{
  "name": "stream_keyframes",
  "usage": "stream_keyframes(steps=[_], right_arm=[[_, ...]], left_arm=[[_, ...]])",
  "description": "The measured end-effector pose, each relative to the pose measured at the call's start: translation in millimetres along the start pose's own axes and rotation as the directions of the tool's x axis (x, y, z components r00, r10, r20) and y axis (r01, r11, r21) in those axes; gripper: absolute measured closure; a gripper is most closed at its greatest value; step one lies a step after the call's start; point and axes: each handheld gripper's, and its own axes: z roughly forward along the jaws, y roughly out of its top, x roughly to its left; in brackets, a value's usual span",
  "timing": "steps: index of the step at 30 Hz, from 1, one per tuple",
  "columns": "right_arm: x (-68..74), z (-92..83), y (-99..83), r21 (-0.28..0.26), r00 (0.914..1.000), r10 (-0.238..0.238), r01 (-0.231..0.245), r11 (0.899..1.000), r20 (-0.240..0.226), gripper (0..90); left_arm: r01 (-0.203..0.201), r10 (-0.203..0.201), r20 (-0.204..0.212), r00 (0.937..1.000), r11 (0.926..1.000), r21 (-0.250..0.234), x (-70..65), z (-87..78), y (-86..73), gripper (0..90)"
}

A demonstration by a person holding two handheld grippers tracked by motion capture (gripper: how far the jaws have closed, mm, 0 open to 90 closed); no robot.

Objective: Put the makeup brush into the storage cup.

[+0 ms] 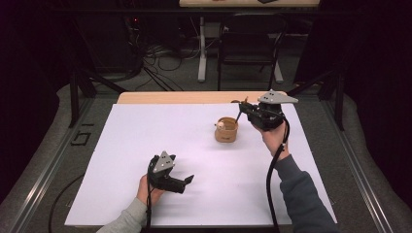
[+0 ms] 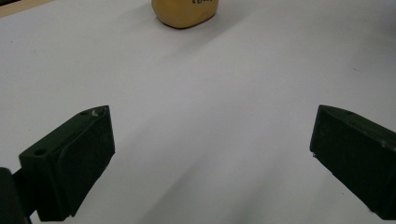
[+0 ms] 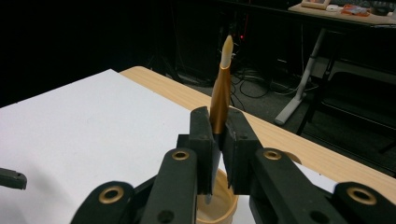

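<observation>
A small round wooden cup [image 1: 226, 130] stands on the white sheet [image 1: 194, 160], right of centre. My right gripper [image 1: 244, 107] hovers just above and behind it, shut on a slim golden brush [image 3: 221, 93]. The brush stands upright with its pale tip pointing up, and its lower end hangs over the cup's mouth [image 3: 217, 205]. The right jaws [image 3: 219, 135] press on the brush's shaft from both sides. My left gripper [image 1: 188, 180] rests low at the front left of the sheet, open and holding nothing. Between its spread fingers [image 2: 212, 154] lies bare sheet, with the cup [image 2: 185, 11] far ahead.
A strip of wooden tabletop [image 1: 170, 97] shows beyond the sheet's far edge. Behind the table are a dark chair [image 1: 250, 39], a white desk leg [image 1: 202, 48] and floor cables. The left gripper's jaw [image 3: 11, 178] pokes in at the left of the right gripper view.
</observation>
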Motion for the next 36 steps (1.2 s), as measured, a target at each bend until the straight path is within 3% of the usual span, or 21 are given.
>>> stream_keyframes(steps=[36], right_arm=[[-1.7,19.5,-6.3,-0.014,1.0000,0.000,0.000,1.000,0.006,83.4]], left_arm=[[0.001,-0.001,-0.004,1.0000,0.9999,-0.011,1.1,-1.4,0.2,0.0]])
